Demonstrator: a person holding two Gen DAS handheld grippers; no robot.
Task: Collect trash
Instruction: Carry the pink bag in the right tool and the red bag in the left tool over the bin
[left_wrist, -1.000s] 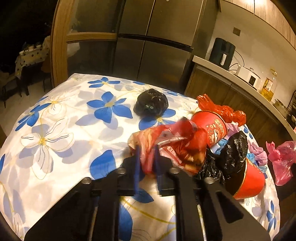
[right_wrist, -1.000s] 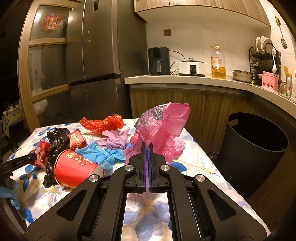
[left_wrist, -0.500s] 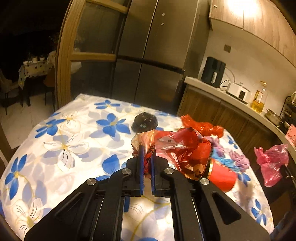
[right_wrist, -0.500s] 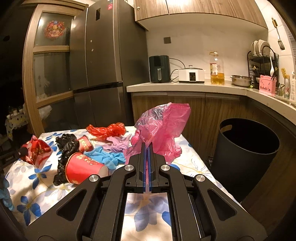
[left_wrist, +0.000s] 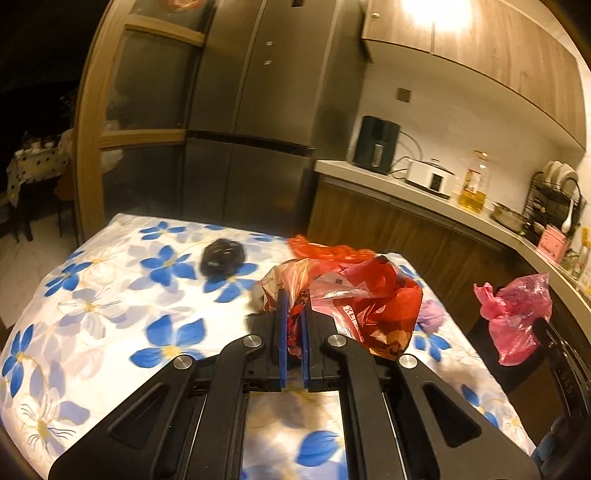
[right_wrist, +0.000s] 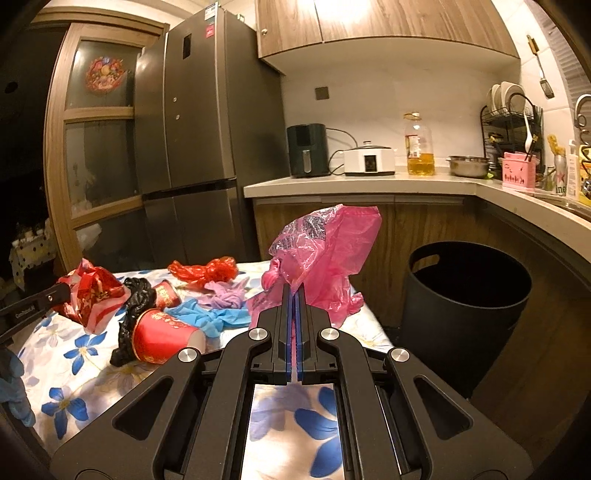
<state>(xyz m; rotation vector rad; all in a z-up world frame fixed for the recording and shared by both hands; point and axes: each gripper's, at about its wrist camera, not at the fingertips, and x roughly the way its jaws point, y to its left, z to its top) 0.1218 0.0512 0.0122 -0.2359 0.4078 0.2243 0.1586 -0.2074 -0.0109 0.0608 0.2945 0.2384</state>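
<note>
My left gripper (left_wrist: 293, 295) is shut on a crumpled red printed wrapper (left_wrist: 365, 306), held above the flowered tablecloth (left_wrist: 110, 314). In the right wrist view the same red wrapper (right_wrist: 94, 295) hangs at the far left from the left gripper's tip. My right gripper (right_wrist: 294, 291) is shut on a pink plastic bag (right_wrist: 328, 254), lifted over the table's right end; the pink bag (left_wrist: 513, 314) also shows at the right of the left wrist view. A black trash bin (right_wrist: 465, 306) stands open on the floor to the right of the table.
On the table lie red paper cups (right_wrist: 162, 336), a black bag (right_wrist: 135, 306), blue gloves (right_wrist: 207, 317), a purple cloth (right_wrist: 227, 295), a red bag (right_wrist: 207, 269) and a black bundle (left_wrist: 223, 256). Behind stand a fridge (right_wrist: 199, 147) and a counter (right_wrist: 369, 182) with appliances.
The left gripper rose and drew back with the red wrapper, lifting it off the pile of cups and bags. The right gripper also lifted slightly, carrying the pink bag; the bin looks nearer.
</note>
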